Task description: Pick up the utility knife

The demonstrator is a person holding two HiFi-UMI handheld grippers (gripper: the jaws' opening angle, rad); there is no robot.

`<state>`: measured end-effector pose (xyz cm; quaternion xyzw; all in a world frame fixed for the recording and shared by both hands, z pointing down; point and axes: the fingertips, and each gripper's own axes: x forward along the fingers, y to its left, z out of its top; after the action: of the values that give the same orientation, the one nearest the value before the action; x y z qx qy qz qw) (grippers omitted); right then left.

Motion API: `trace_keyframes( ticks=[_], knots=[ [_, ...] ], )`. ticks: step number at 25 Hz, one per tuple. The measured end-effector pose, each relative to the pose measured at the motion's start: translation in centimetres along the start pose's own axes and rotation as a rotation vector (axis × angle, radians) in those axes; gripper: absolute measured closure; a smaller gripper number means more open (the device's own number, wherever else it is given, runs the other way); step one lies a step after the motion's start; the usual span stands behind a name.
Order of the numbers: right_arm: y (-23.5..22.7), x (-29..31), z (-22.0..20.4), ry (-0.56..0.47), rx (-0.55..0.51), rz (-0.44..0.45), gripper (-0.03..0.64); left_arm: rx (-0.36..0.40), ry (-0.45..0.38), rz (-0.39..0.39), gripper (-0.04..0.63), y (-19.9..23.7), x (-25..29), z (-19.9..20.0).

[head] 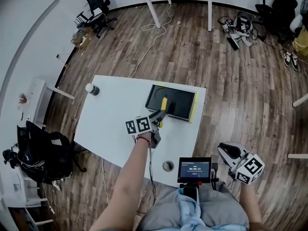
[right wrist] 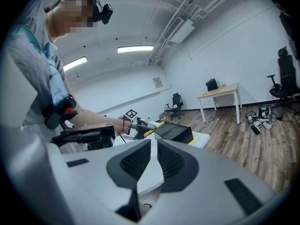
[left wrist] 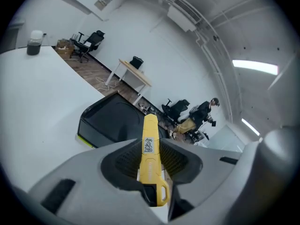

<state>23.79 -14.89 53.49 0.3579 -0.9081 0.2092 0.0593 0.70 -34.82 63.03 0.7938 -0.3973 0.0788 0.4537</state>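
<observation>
- The white bench stands on a wooden floor, directly in front of the person.
- A black tray with a yellow-green edge lies flat at the bench's far right corner.
- The left claw reaches over the middle of the bench, just in front of the tray. Its jaws stand wide and press on the two sides of the utility knife.
- The right claw hangs off the bench, to the right of the person's lap and well apart from the tray. Its jaws are only a narrow slit apart, with nothing between them.
- A small screen on a stand sits at the bench's near edge, between the two arms.
- The yellow utility knife is clamped in the left claw. Its front end sticks out past the jaws towards the tray, and its looped tail points back at the camera. In the right gripper view it is tilted upward and clear of the bench top.
- A small dark jar with a pale lid stands at the bench's far left corner.
</observation>
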Motion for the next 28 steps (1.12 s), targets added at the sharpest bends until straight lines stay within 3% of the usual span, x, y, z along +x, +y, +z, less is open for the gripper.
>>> trace_keyframes(
  ticks=[4,14,28],
  knots=[
    [0.4,0.5,0.0,0.006,-0.011,0.019,0.584,-0.096,-0.095,-0.091,0.468,-2.1,-0.5,-0.2],
    [1.3,1.5,0.7,0.005,-0.035,0.051,0.584,-0.293,-0.214,-0.292,0.466,-6.9,-2.2,-0.9],
    [3.1,2.6,2.1,-0.01,-0.09,0.113,0.584,-0.396,-0.229,-0.436,0.466,-11.5,-4.6,-4.1]
  ],
)
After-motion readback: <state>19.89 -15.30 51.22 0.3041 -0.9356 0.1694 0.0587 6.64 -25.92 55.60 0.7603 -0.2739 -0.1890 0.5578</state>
